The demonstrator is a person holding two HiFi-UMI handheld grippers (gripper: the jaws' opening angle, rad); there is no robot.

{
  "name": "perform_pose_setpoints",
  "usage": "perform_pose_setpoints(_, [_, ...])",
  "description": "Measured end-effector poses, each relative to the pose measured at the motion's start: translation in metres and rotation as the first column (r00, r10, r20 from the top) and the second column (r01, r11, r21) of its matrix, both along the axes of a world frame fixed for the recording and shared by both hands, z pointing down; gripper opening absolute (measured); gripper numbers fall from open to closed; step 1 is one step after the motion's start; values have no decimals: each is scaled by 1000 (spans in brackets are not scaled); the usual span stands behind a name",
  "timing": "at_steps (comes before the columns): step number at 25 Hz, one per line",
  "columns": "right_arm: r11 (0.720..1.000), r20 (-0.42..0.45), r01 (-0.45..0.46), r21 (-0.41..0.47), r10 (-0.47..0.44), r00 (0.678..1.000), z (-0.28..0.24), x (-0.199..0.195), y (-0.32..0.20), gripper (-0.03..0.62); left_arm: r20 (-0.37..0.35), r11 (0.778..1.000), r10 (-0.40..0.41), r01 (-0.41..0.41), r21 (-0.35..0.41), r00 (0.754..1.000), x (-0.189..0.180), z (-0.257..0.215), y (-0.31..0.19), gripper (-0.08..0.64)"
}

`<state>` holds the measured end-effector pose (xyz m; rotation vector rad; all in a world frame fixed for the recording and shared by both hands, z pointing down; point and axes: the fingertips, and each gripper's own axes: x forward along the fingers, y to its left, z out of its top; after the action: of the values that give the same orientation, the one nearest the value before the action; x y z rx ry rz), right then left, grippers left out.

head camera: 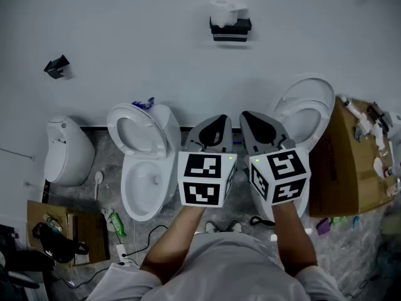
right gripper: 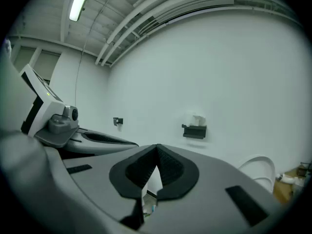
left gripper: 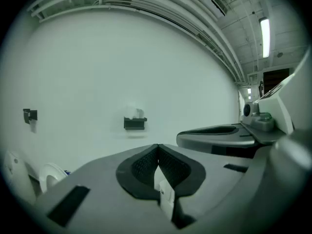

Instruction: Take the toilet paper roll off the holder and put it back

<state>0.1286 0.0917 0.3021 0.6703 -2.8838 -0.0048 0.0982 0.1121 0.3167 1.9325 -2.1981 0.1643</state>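
White wall (head camera: pixel 125 30) stood ahead, with an open toilet (head camera: pixel 143 168) below. Left gripper (head camera: pixel 220 119) and right gripper (head camera: pixel 247 116) were held side by side, both clenched on nothing, well short of the wall. Black holder (head camera: pixel 230 31) was mounted high; the toilet paper roll (head camera: pixel 227 11) sat on it, untouched. Judged the approach step. Next move called for reaching up and spreading jaws round the roll.

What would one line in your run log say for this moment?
left gripper: shut, empty | right gripper: shut, empty | toilet paper roll: on wall holder, far from both grippers
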Motion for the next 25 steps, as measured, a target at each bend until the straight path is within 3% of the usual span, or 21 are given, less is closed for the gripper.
perform_pose_setpoints(25, [998, -26, -58, -18, 57, 998, 11, -55, 10, 2, -17, 998, 59, -59, 11, 998, -57, 5, 3, 5])
